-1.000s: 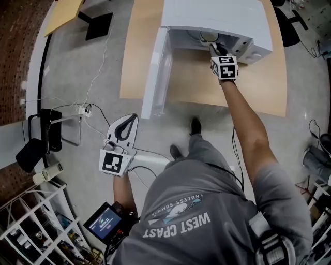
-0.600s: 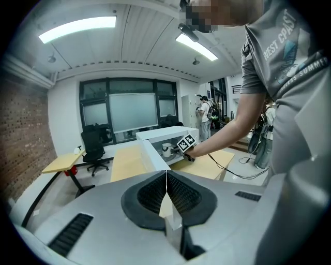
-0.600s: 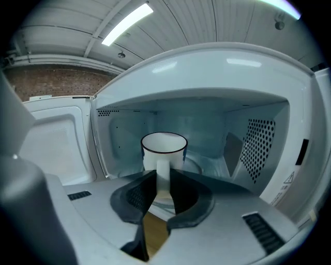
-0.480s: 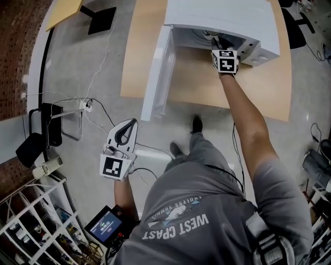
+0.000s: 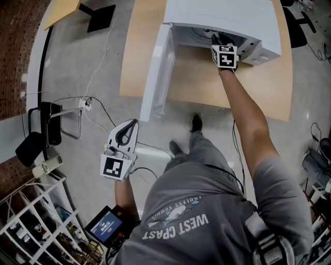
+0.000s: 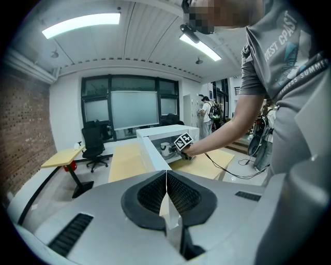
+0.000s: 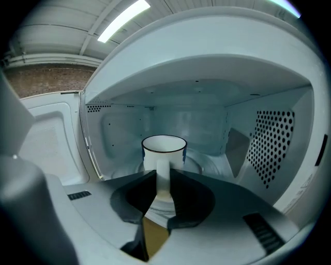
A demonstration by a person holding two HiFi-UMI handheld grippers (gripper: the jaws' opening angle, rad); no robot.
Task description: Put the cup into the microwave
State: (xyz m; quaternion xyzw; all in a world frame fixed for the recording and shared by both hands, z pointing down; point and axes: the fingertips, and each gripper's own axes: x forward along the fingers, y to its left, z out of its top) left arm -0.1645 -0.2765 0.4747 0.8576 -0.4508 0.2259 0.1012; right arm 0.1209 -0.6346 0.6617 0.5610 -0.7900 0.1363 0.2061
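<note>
Table (image 5: pixel 196 88): microwave (image 5: pixel 222 18) at far edge, door (image 5: pixel 155 72) open. Right gripper (image 7: pixel 163 182) reaches into the cavity, jaws clamped on the handle of the upright white cup (image 7: pixel 164 150). Left gripper (image 6: pixel 166 194) closed, empty, off the table.

Right hand-held gripper (image 7: pixel 163 178) (holding cup (image 7: pixel 164 149)) went deeper into microwave (image 5: pixel 222 15).

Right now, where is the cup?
In the right gripper view, the cup is centre frame inside the open microwave, over the glass turntable, its handle pinched in the right gripper.
</note>
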